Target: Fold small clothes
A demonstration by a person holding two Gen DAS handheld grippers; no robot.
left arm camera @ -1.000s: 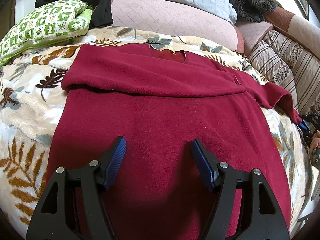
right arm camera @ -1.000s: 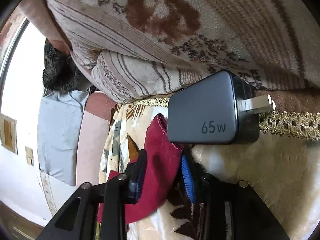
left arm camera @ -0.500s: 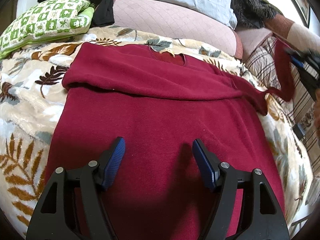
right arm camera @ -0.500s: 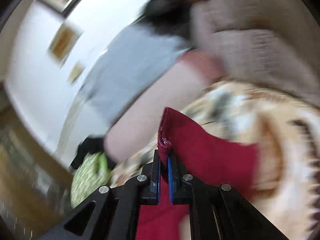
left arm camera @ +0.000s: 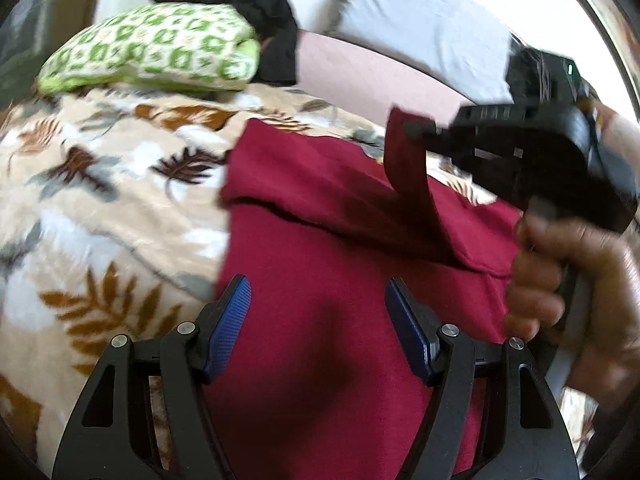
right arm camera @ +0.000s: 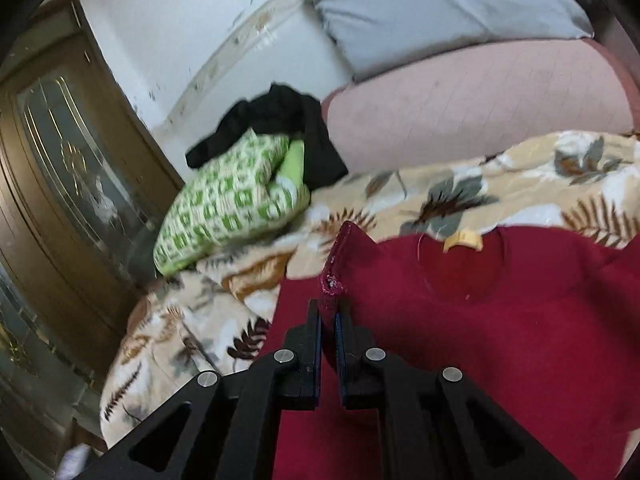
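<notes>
A dark red sweater (left arm camera: pixel 340 280) lies flat on a leaf-patterned blanket (left arm camera: pixel 100 200), one sleeve folded across its chest. My left gripper (left arm camera: pixel 318 320) is open and empty, hovering over the sweater's lower body. My right gripper (right arm camera: pixel 328 320) is shut on the cuff of the other sleeve (right arm camera: pixel 344 256) and holds it up over the chest. In the left wrist view the right gripper (left arm camera: pixel 416 130) holds the sleeve (left arm camera: pixel 408 172) lifted above the folded one. The sweater's neck label (right arm camera: pixel 462 240) shows in the right wrist view.
A green-and-white patterned pillow (left arm camera: pixel 156 52) with a black garment (left arm camera: pixel 256 20) behind it lies at the far left. A pink quilted headboard cushion (right arm camera: pixel 480 100) and a grey pillow (right arm camera: pixel 440 8) sit behind. A wooden door (right arm camera: pixel 60 200) stands at left.
My right gripper closed on the sleeve cuff beside a charger, lifted it, and carried it left over the sweater's chest. My left gripper stayed open and shifted slightly.
</notes>
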